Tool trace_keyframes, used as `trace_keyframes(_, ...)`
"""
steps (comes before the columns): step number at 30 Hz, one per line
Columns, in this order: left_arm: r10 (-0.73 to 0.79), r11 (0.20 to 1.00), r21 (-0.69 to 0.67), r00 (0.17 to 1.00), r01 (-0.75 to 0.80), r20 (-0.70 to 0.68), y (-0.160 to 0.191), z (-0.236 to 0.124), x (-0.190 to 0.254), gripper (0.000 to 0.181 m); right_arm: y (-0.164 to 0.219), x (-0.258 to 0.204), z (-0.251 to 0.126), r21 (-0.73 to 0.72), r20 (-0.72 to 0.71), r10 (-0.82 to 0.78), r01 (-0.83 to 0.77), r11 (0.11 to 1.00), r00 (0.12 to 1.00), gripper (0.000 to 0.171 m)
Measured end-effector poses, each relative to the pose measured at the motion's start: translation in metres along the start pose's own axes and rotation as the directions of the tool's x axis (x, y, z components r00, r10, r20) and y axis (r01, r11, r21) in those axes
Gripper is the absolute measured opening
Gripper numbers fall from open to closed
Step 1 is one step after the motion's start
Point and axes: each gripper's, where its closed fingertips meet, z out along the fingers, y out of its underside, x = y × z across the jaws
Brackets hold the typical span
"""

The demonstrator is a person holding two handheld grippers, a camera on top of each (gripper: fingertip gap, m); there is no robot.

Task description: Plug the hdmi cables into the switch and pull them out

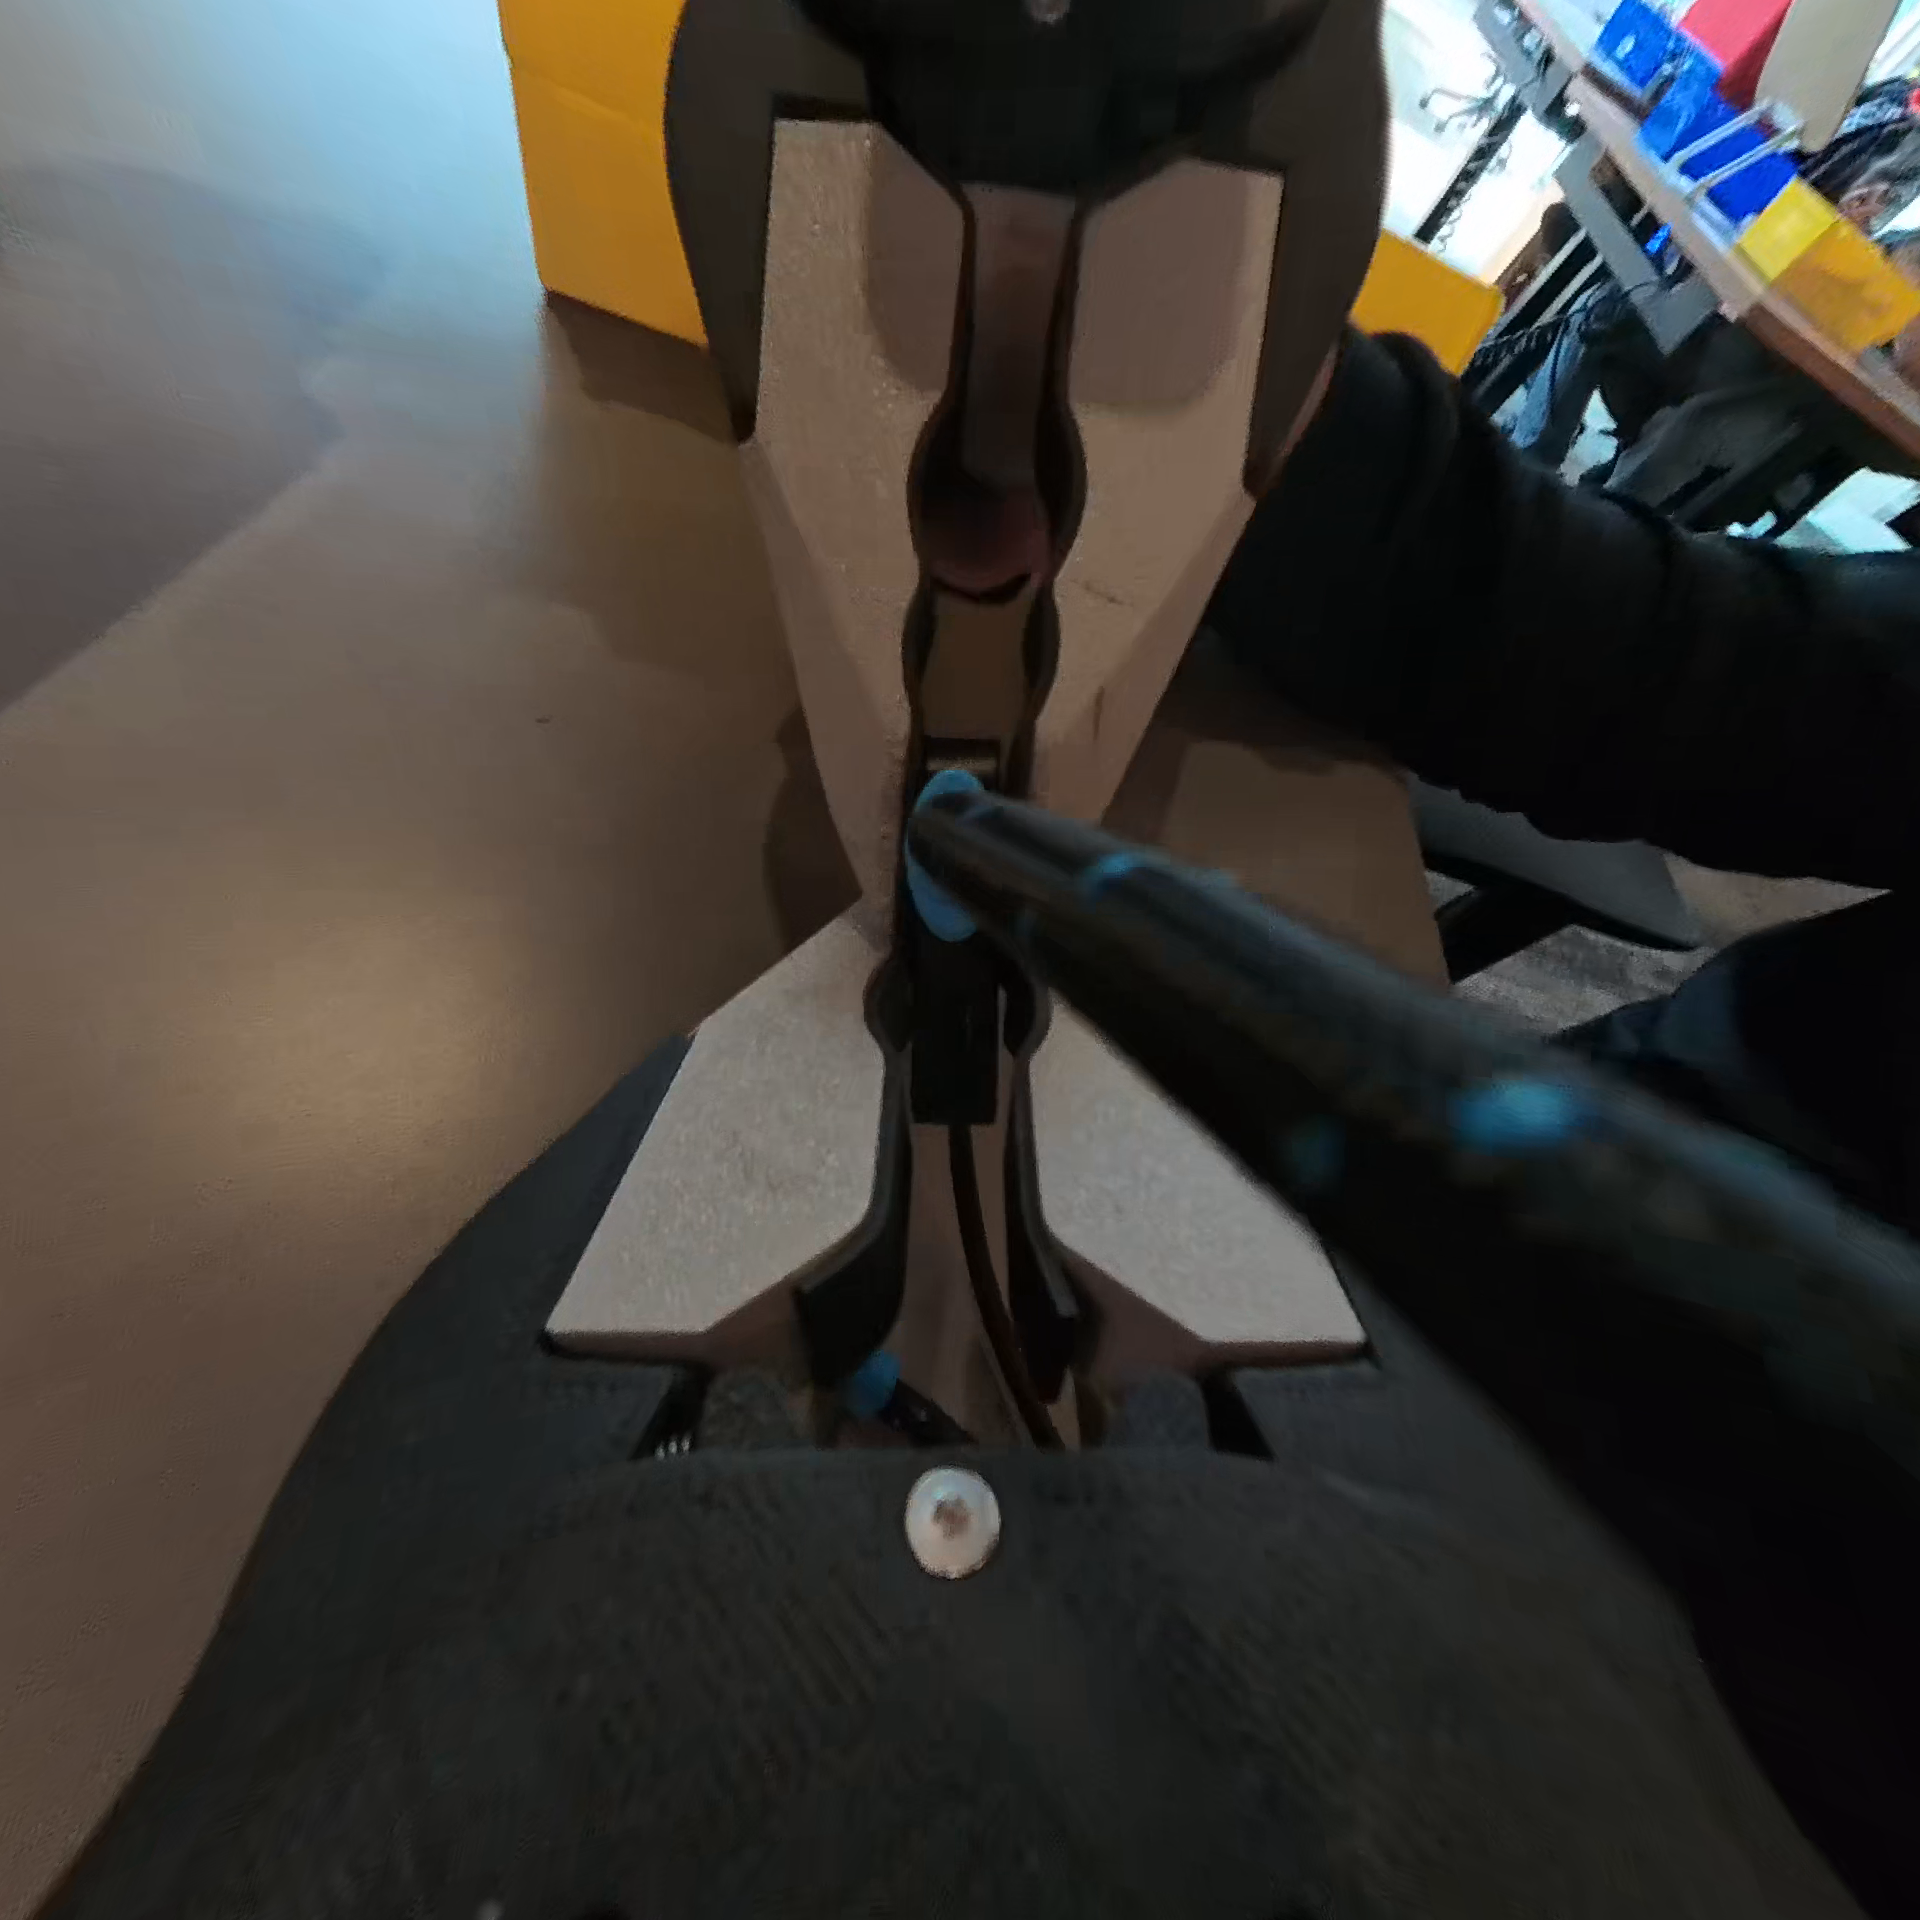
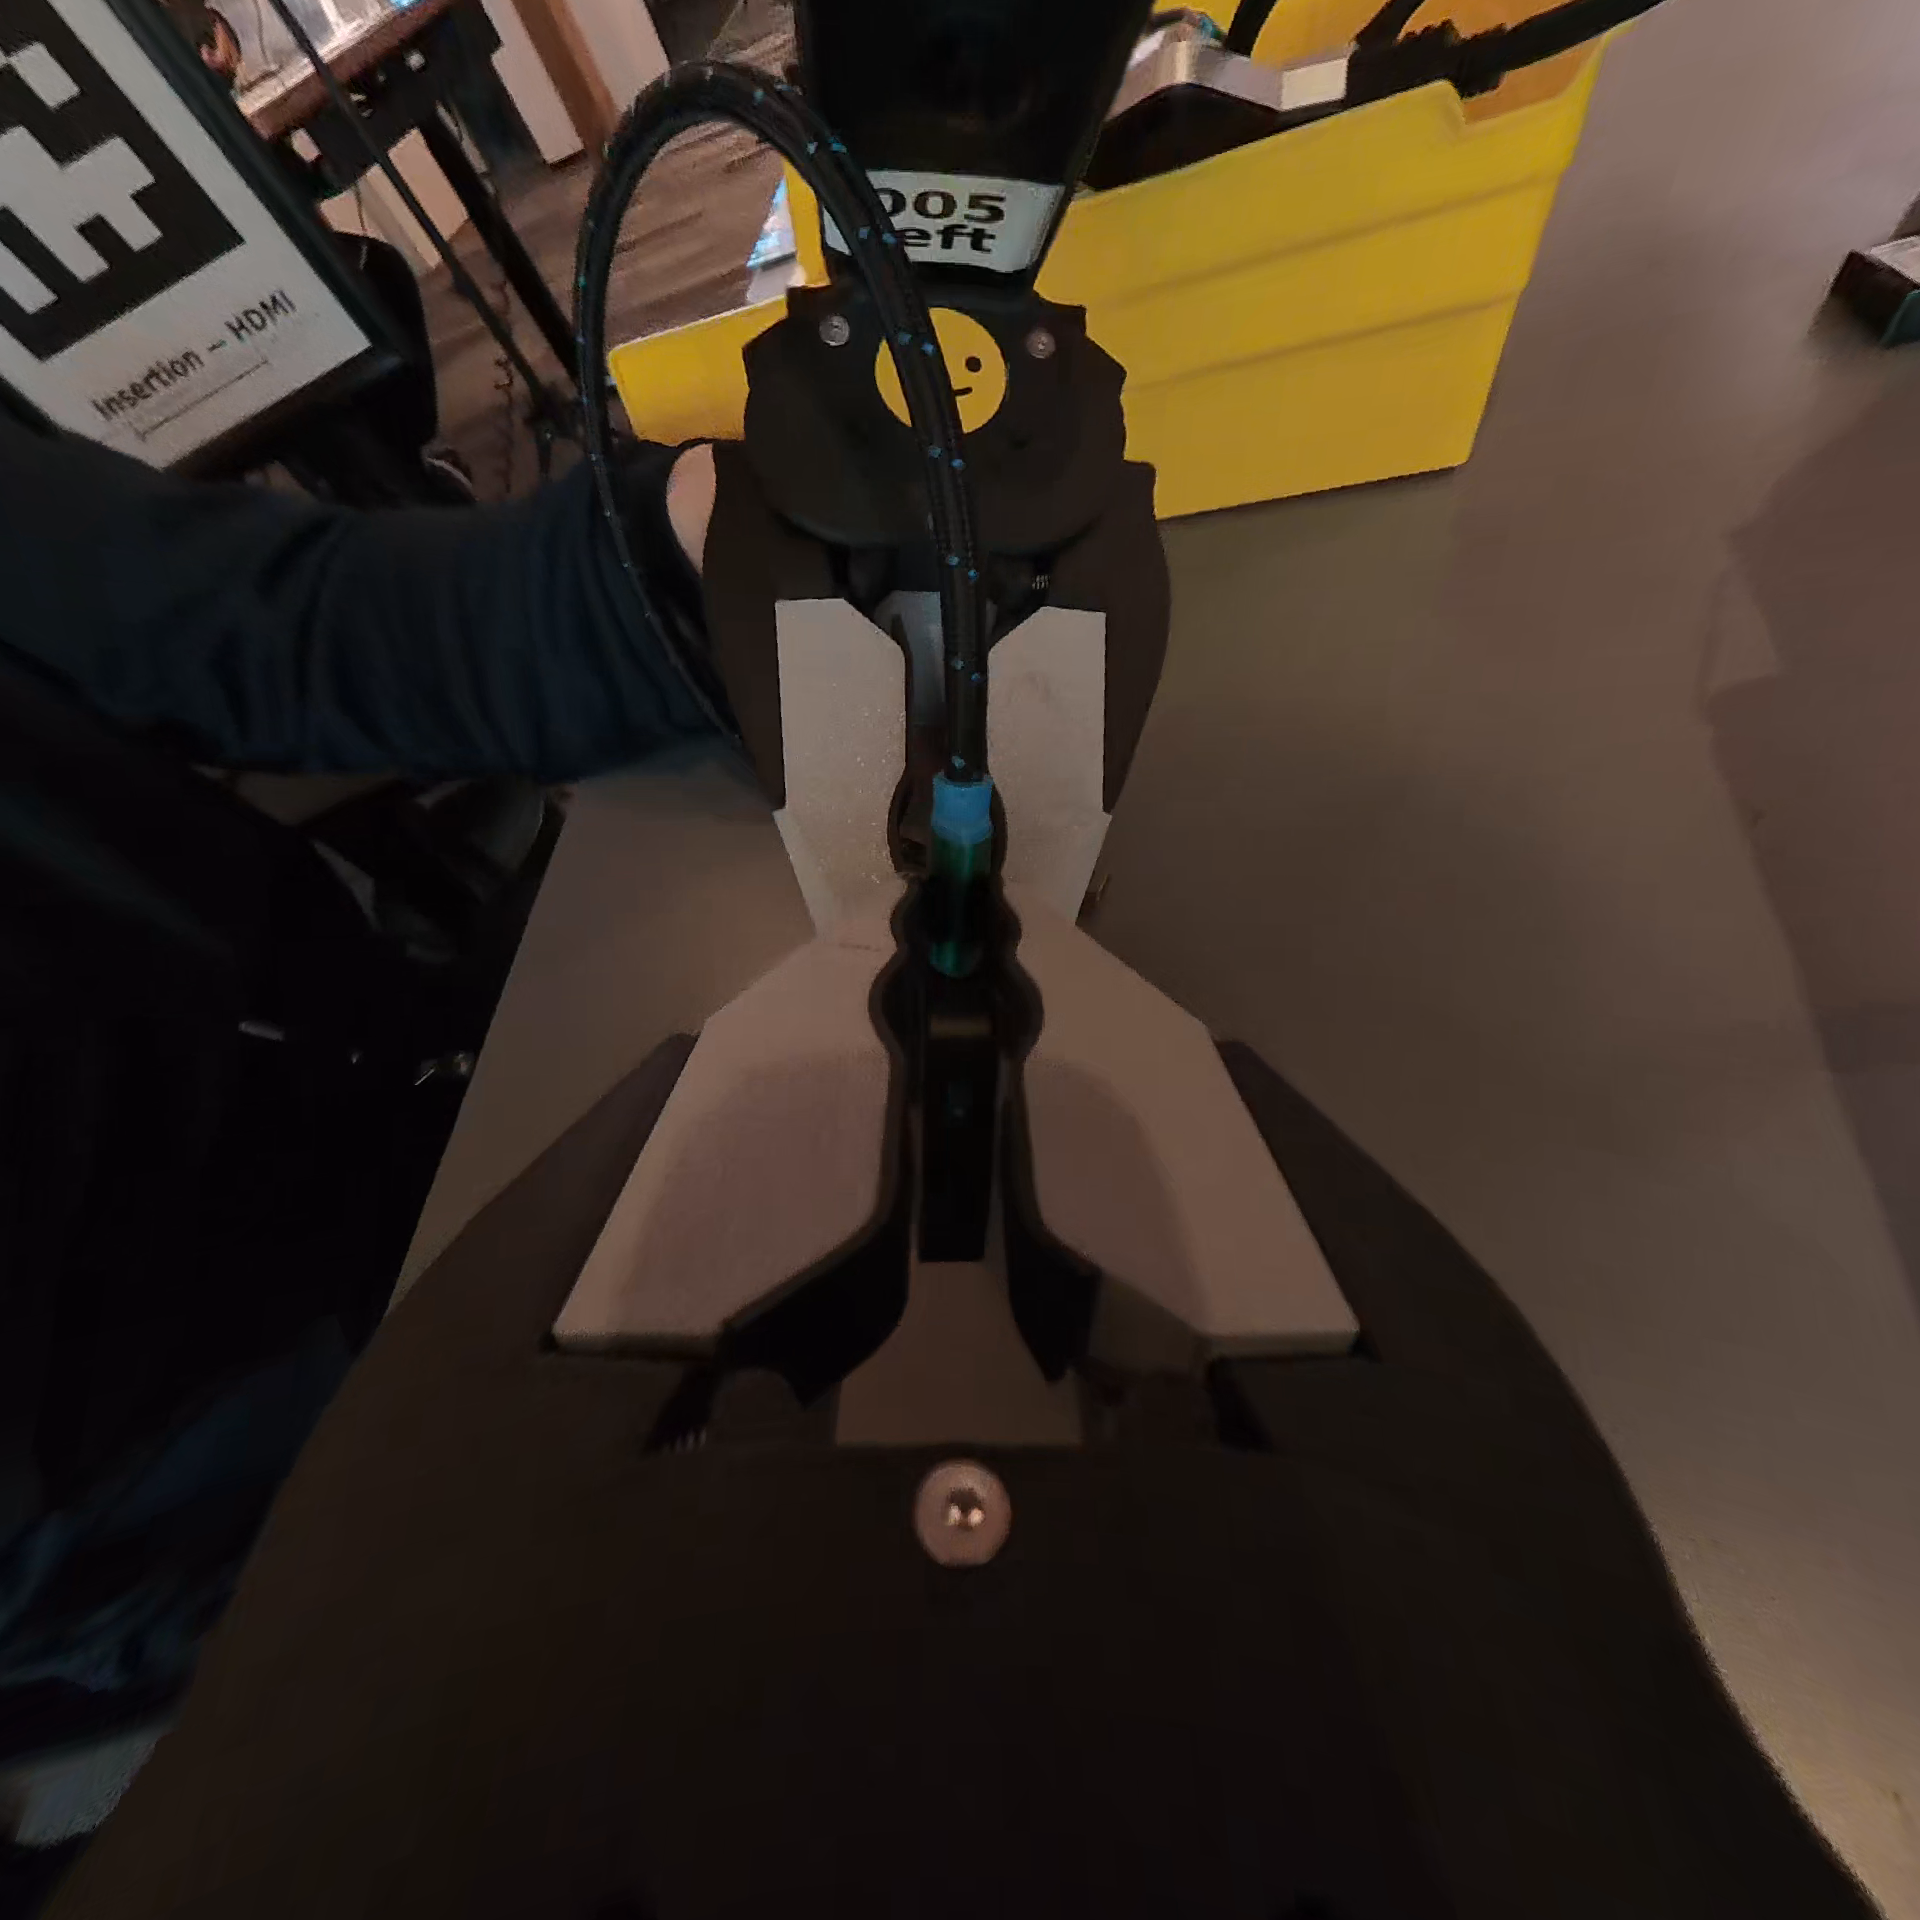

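The hdmi plug (image 2: 954, 831), with its blue collar, sits in the slot where the two grippers meet tip to tip, above the table near its edge. In the right wrist view it lies between the fingers of the left gripper (image 2: 951, 904), which are drawn narrow and pinch it. Its braided cable (image 2: 665, 187) rises from the collar, arcs over that gripper's body and drops on the sleeve side. In the left wrist view the same cable sweeps close past the camera towards the lower right and hides part of the slot.

The right gripper (image 2: 951, 997) is also nearly closed and holds a narrow black block, the switch (image 2: 951, 1143) by the task's word, end-on to the plug. Whether plug and switch are mated or only touching cannot be told.

A person's dark sleeve (image 2: 312, 623) reaches in at the left gripper's side, crowding that flank. The table (image 2: 1507, 987) runs bare on the opposite flank, leaving the widest free room there. Its edge (image 2: 499, 987) falls away just beside the grippers on the sleeve side. A yellow bin (image 2: 1299, 312) stands behind the left gripper, closing the far end. A small dark box (image 2: 1881, 281) lies well apart at the table's far side, and a framed sign (image 2: 135, 239) stands off the table beyond the sleeve.
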Motion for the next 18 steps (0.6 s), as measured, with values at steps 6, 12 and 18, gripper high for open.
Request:
trace_keyframes(6,-0.113,0.990,0.092,0.990,0.105,0.089,-0.010,0.000,-0.018,0.011,-0.005,0.017,0.000,0.041,-0.082,0.032,-0.029,0.999,0.996,0.007)
trace_keyframes(12,-0.130,0.985,0.127,0.983,0.114,0.127,-0.012,-0.007,-0.027,0.011,-0.015,0.025,0.002,0.167,-0.048,0.077,-0.069,0.984,0.996,0.007)
trace_keyframes(18,-0.146,0.980,0.152,0.980,0.126,0.134,-0.014,-0.011,-0.030,0.011,-0.020,0.029,0.000,0.248,-0.017,0.118,-0.110,0.962,0.993,0.007)
